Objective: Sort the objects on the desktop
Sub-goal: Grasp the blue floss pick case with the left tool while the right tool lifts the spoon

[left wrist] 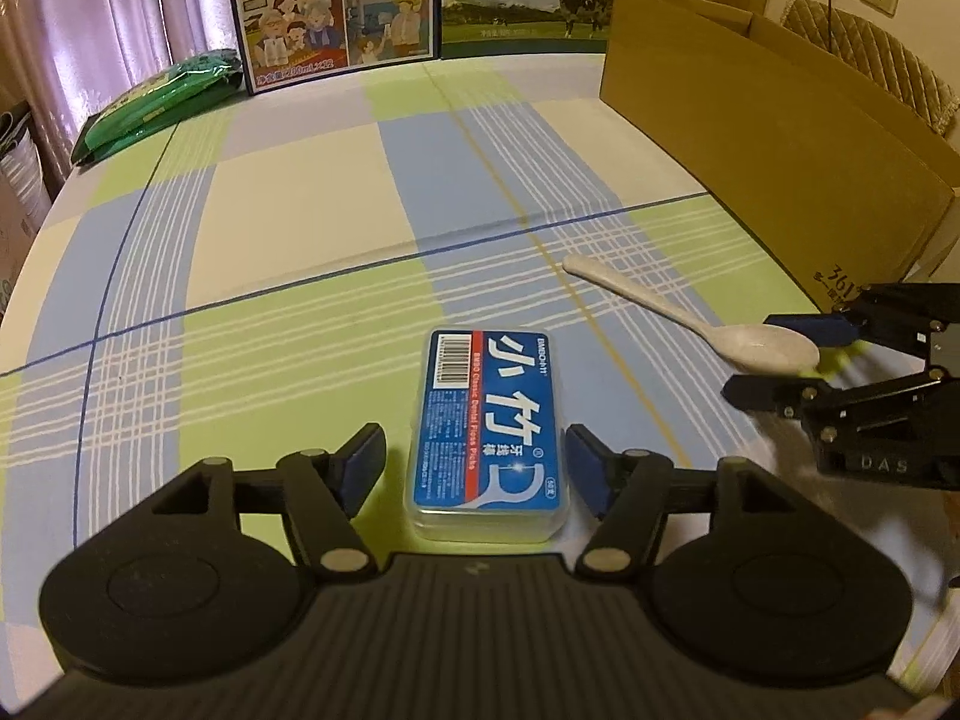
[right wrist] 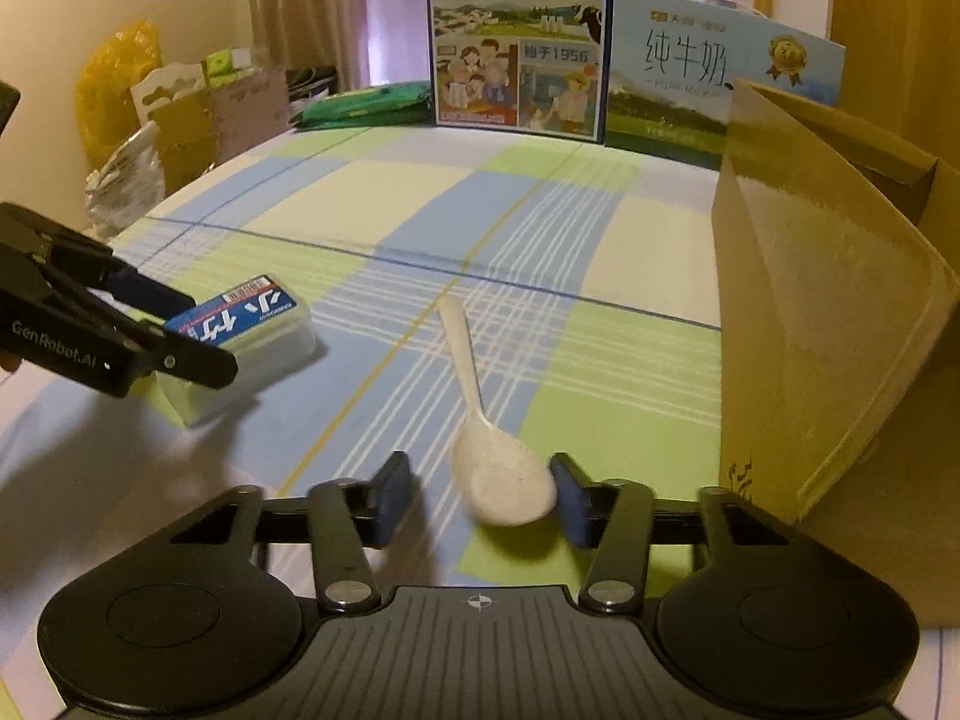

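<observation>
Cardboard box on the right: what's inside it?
Nothing can be told. The cardboard box shows only its outer wall and open top flaps in both views; its interior is hidden. The spoon and floss box lie outside it on the tablecloth.

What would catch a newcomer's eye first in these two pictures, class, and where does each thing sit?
First, the blue dental floss pick box lying flat on the checked tablecloth, between the open fingers of the left gripper. Next, the white spoon to its right, its bowl between the open fingers of the right gripper. Behind, two milk cartons stand upright, and a brown cardboard box stands at the right.
</observation>
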{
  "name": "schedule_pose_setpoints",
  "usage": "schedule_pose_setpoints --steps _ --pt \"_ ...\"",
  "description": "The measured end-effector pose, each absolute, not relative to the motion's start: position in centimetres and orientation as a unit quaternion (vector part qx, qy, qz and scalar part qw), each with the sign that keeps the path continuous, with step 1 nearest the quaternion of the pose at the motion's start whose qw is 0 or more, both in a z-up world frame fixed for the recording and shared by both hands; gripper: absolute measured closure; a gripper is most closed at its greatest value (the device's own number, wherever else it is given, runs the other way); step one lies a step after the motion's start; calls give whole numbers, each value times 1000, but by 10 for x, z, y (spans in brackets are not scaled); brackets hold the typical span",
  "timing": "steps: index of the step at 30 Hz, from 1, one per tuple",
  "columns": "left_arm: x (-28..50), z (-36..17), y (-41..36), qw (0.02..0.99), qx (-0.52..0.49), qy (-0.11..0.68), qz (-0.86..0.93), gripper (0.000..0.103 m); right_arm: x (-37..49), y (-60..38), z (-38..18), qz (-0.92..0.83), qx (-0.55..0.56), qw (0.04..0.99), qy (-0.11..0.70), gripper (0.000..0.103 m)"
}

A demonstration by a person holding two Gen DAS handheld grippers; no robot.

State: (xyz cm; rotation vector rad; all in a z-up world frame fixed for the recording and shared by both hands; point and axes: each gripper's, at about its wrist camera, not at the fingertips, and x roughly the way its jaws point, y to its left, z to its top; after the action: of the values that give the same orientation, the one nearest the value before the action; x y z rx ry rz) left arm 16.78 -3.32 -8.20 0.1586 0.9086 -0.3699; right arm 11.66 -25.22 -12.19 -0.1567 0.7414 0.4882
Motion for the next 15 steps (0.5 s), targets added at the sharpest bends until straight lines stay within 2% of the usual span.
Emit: schedule_pose_setpoints --steps 2,15 --pt "169 -83 -33 879 78 435 -177 39 117 -252 -121 234 -74 902 356 74" --pt "169 -84 -38 878 88 432 -188 32 104 -249 -120 245 -103 899 347 73"
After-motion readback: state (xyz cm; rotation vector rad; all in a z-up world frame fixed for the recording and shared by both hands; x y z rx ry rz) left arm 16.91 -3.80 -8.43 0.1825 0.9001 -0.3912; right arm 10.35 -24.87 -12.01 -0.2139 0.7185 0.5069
